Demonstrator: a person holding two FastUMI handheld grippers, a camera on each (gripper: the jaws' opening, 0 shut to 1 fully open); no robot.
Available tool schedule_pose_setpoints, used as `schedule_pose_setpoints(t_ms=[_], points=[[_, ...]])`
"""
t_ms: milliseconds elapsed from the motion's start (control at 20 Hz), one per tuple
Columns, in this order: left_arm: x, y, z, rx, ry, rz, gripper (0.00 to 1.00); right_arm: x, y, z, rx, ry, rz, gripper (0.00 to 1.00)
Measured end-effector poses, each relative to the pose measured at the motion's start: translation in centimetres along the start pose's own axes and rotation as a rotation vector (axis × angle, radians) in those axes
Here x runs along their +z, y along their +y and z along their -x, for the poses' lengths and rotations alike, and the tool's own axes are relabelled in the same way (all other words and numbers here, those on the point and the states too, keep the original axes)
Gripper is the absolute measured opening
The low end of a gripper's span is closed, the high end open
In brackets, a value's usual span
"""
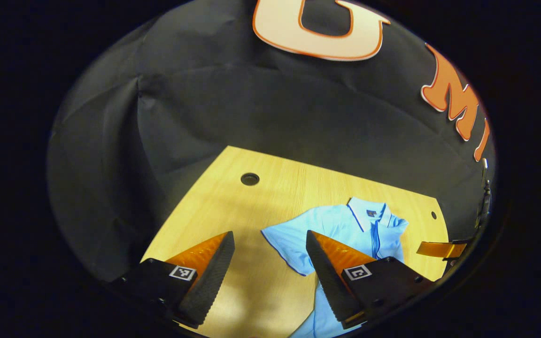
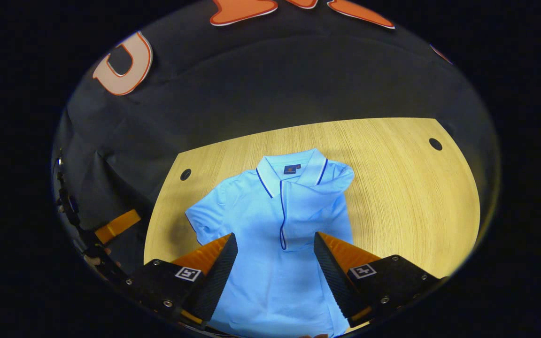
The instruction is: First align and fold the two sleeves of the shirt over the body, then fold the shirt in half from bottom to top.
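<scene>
Both the left gripper (image 1: pixel 270 263) and right gripper (image 2: pixel 275 265) hang spread apart above the light blue shirt (image 2: pixel 275 211), lying mid-frame on the wooden table (image 2: pixel 406 188), one sleeve (image 2: pixel 341 180) seemingly folded in.

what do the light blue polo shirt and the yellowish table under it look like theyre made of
The light blue polo shirt looks like a soft knit fabric, probably cotton or a blend: matte, gently creased, with darker blue piping on collar and placket. The yellowish table looks like wood or wood-look laminate: fine grain lines, smooth low-sheen surface, with round dark holes near its far edge.
</scene>
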State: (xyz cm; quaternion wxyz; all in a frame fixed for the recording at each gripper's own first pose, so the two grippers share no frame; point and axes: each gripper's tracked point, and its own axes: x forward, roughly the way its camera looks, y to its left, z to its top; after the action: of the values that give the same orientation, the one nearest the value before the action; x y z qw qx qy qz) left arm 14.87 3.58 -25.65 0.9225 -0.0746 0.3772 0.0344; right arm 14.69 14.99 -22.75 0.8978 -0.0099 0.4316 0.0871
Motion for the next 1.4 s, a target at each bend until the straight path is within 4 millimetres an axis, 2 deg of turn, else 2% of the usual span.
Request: schedule_pose_setpoints(t_ms=[150, 300, 450, 550, 850, 1100, 1200, 1350, 1400], points=[[-1.7, -1.1, -3.7, 0.001, 0.083, 0.002, 0.99, -1.5, -1.8, 0.3, -0.019, 0.028, -0.023, 0.99], [-3.9, -1.3, -6.9, 0.006, 0.163, 0.033, 0.99, -3.0, -3.7, -0.2, -0.039, 0.051, -0.050, 0.99], [-6.4, -0.9, -9.3, 0.033, 0.227, 0.048, 1.00, -4.0, -5.2, -0.1, -0.044, 0.073, -0.089, 0.99], [-7.3, -0.6, -10.5, 0.058, 0.247, 0.039, 0.99, -4.6, -6.4, -0.2, -0.060, 0.083, -0.099, 0.99], [-9.1, -0.9, -11.8, 0.083, 0.297, 0.021, 0.99, -4.9, -7.9, -0.6, -0.061, 0.100, -0.128, 0.99], [-9.4, -0.9, -11.8, 0.107, 0.314, -0.052, 0.99, -4.9, -7.6, -0.9, -0.040, 0.106, -0.134, 0.99], [-9.2, -1.3, -11.9, 0.096, 0.311, -0.060, 0.95, -5.2, -7.4, -0.9, -0.032, 0.116, -0.131, 0.99], [-9.2, -2.2, -12.0, 0.065, 0.292, 0.012, 0.24, -5.2, -7.6, -1.0, -0.035, 0.118, -0.126, 0.99], [-9.2, -2.3, -11.8, 0.061, 0.290, 0.013, 0.12, -5.2, -7.5, -1.0, -0.036, 0.118, -0.128, 0.99]])
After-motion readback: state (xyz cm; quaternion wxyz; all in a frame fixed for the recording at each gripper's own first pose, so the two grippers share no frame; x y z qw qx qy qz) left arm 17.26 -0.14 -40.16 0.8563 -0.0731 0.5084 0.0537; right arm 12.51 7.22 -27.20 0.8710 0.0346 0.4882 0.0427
